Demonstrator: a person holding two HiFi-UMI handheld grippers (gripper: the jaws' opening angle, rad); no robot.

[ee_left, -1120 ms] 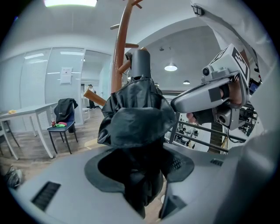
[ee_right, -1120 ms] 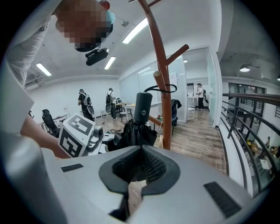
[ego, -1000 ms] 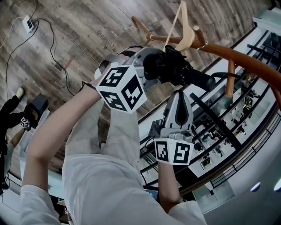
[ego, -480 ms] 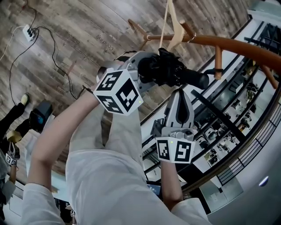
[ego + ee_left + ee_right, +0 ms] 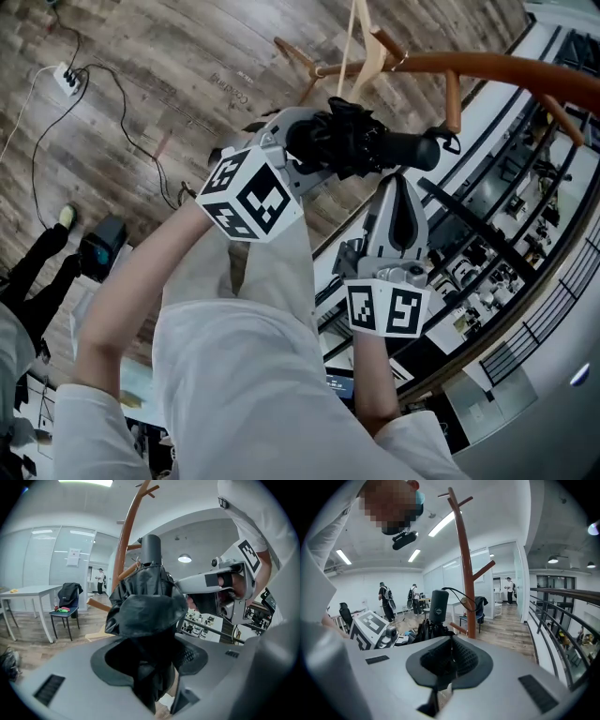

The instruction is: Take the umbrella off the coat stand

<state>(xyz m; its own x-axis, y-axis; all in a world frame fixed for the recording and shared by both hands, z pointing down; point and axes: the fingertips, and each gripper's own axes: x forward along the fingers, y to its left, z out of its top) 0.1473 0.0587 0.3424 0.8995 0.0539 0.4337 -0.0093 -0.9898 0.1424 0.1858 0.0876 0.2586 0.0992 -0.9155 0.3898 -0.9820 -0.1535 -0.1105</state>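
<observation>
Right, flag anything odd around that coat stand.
The folded black umbrella in the left claw looks untidy, its fabric bunched loose. Its thin black cord loop seems hooked over a peg of the curved brown wooden coat stand.

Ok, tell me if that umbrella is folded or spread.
Folded: the umbrella is a compact black bundle, fabric bunched together below its handle.

Bright ceiling strip lights, sharp focus, fisheye bending, dark corners
</observation>
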